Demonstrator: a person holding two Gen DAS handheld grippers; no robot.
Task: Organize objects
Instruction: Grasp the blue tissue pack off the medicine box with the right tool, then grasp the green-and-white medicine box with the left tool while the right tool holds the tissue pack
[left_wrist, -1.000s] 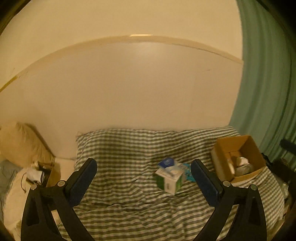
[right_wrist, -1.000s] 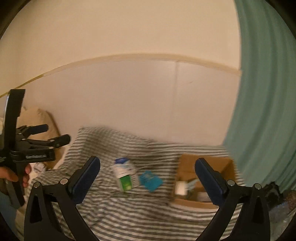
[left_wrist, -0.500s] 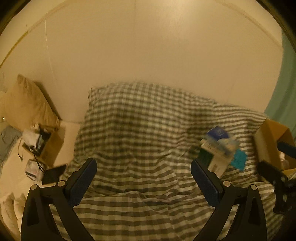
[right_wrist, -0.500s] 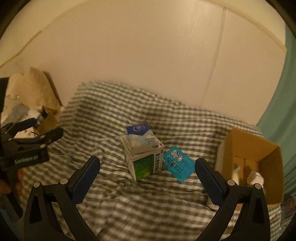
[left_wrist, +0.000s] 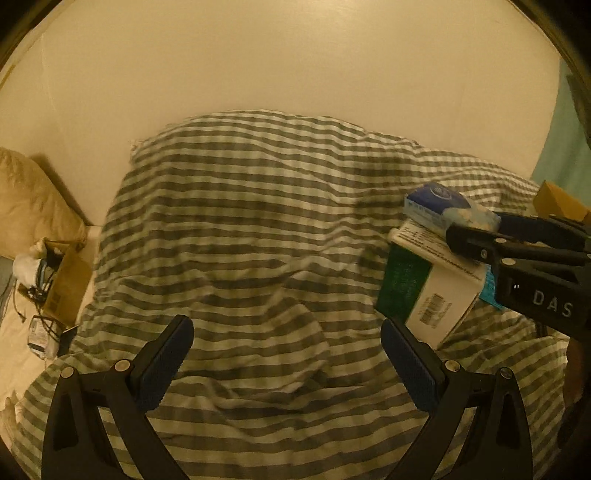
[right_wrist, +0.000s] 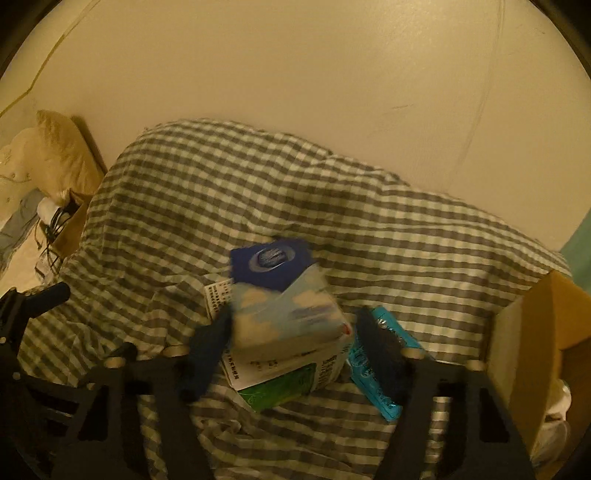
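Left gripper (left_wrist: 286, 363): jaws wide apart, nothing between them, above the checked bedspread (left_wrist: 240, 229). At right, a green-and-white box (left_wrist: 424, 291) lies on the bedspread with a blue packet (left_wrist: 439, 205) on top. Right gripper (left_wrist: 476, 236) reaches in at the packet; grip unclear. Cardboard box (left_wrist: 559, 201) at right edge. Pillow (left_wrist: 29, 206) at left.

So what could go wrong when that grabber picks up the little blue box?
The small blue box only rests on top of the bigger green-and-white box, so it could slide off if nudged. The right gripper has its fingers on either side of it and not yet closed; it may catch the bigger box too. The soft checked blanket could let the stack tip over.
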